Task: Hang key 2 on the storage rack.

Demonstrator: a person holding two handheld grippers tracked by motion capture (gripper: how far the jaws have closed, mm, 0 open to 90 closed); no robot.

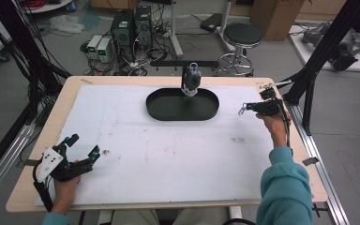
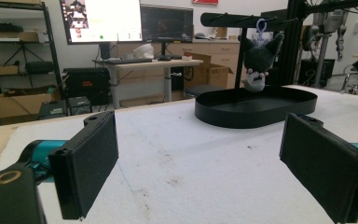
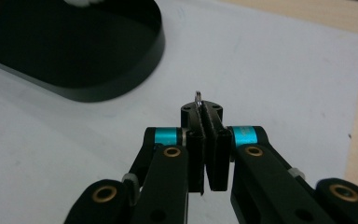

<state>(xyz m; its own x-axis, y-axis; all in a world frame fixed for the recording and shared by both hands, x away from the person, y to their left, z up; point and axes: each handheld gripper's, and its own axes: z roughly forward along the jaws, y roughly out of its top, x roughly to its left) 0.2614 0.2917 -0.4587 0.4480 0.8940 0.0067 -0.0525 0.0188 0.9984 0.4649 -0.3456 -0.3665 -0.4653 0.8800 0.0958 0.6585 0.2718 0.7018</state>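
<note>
A dark plush toy (image 1: 191, 80) with a white chin hangs by a blue loop from a black rack, just above the far side of a black oval tray (image 1: 182, 116). The left gripper view has the plush (image 2: 260, 63) and the tray (image 2: 256, 120) straight ahead. My left gripper (image 1: 82, 145) rests at the mat's near left corner, open, nothing between its pads (image 2: 93, 163). My right gripper (image 1: 246, 108) hovers right of the tray, shut on a small metal ring (image 3: 197, 97) that pokes out above its closed pads (image 3: 195, 140). The ring (image 1: 241, 111) points toward the tray.
A white mat (image 1: 168, 154) covers the wooden table (image 1: 75, 84). Black frame posts (image 1: 309, 70) rise at the table's right far corner. Beyond the far edge, a stool (image 1: 242, 37) and computer boxes (image 1: 131, 26) stand on the floor.
</note>
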